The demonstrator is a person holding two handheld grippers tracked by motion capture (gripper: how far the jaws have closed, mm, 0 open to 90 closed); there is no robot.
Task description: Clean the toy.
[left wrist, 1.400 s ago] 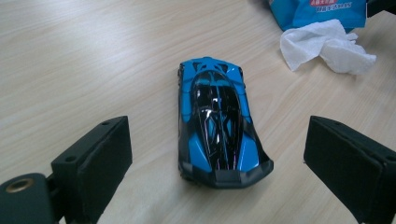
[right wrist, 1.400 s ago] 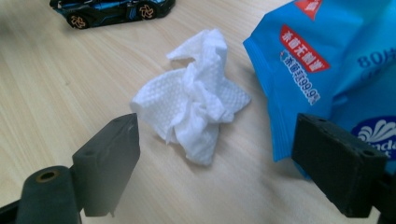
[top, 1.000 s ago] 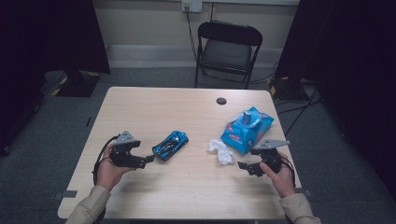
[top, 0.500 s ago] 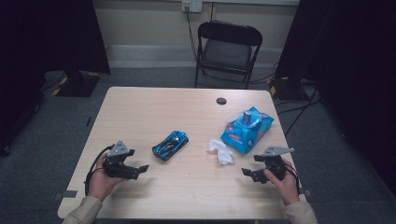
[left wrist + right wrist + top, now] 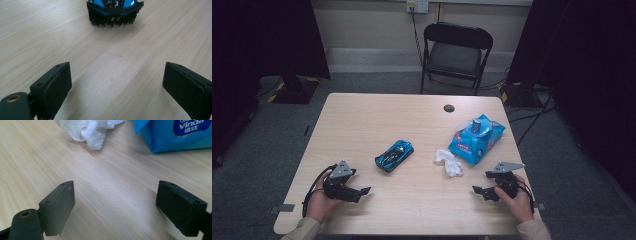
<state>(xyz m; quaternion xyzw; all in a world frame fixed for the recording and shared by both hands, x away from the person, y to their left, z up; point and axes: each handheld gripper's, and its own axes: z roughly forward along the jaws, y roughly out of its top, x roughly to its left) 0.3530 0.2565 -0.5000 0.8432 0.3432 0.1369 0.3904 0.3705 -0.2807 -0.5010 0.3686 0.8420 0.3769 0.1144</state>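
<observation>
The "Vinda" lettering on the blue tissue pack [image 5: 175, 132] can be read in the right gripper view, not from above. The toy car [image 5: 394, 155] lies mid-tabletop [image 5: 377, 120], the crumpled tissue [image 5: 448, 162] just beside the pack. The left gripper [image 5: 362, 192] and right gripper [image 5: 478, 192] are held wide apart, empty.

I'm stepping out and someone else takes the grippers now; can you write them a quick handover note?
Left gripper: open, empty, low over the table's near edge, facing the blue toy car.
Right gripper: open, empty, near the right front corner, facing the crumpled white tissue.
The blue tissue pack lies just behind the tissue, its top open.
Done: one tissue is out of the pack.
Left: nothing is gripped yet; car and tissue lie apart.
</observation>
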